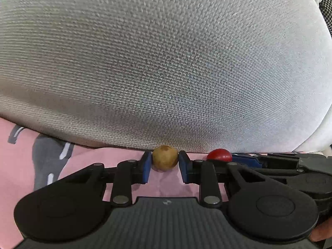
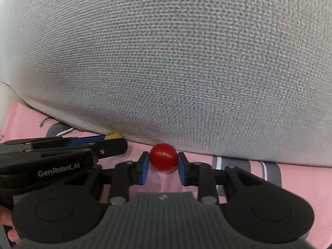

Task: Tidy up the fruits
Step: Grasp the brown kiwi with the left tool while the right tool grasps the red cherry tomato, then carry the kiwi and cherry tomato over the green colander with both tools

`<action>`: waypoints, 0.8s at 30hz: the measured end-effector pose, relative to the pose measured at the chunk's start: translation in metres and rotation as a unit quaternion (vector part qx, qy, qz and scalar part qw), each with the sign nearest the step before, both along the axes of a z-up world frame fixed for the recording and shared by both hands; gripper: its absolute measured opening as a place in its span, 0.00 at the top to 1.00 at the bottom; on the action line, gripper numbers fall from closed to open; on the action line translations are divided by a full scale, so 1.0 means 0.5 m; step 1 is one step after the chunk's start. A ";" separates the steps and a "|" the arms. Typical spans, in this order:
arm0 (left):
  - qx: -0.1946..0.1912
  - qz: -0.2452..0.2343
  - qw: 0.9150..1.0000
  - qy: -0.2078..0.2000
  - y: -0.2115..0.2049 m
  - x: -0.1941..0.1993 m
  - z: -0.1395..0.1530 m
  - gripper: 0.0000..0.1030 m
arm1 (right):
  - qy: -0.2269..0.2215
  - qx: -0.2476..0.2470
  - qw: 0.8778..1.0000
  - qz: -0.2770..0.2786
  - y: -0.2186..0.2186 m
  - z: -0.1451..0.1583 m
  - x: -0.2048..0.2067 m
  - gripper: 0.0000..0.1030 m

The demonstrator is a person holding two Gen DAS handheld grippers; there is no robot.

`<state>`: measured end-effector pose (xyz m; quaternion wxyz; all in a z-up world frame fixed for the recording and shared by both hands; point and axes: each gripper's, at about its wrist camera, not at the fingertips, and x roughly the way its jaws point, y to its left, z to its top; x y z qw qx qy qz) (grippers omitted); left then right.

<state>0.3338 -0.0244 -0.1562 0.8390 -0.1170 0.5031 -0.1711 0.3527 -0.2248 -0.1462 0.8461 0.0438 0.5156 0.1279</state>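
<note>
My left gripper (image 1: 165, 161) is shut on a small round tan-brown fruit (image 1: 165, 159), its blue pads touching both sides, low over a pink cloth (image 1: 99, 159). My right gripper (image 2: 163, 161) is shut on a small round red fruit (image 2: 163, 159) in the same way. The two grippers are side by side. The red fruit also shows in the left wrist view (image 1: 219, 155), and the brown fruit in the right wrist view (image 2: 113, 135), partly hidden by the left gripper's fingers (image 2: 103, 147).
A large grey woven cushion (image 1: 166, 62) rises right behind both fruits and fills most of each view. The pink cloth has grey and white printed shapes (image 1: 48, 157). White fabric (image 1: 315, 137) lies at the far right.
</note>
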 end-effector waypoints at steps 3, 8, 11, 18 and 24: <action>0.004 0.005 1.000 -0.006 0.010 -0.017 0.023 0.70 | -0.009 -0.005 1.000 0.003 0.003 0.017 -0.019 0.75; 0.043 0.016 0.999 -0.009 0.042 -0.066 0.065 0.70 | -0.020 0.002 1.000 0.013 0.007 0.052 -0.070 0.75; 0.061 0.015 0.998 -0.016 0.054 -0.106 0.095 0.70 | -0.031 0.002 0.999 0.024 0.024 0.075 -0.107 0.75; 0.090 0.011 0.995 -0.032 0.057 -0.187 0.165 0.70 | -0.068 -0.019 0.995 0.066 0.060 0.132 -0.226 0.75; 0.097 -0.003 0.994 -0.041 0.052 -0.263 0.203 0.70 | -0.095 -0.034 0.991 0.086 0.105 0.150 -0.333 0.75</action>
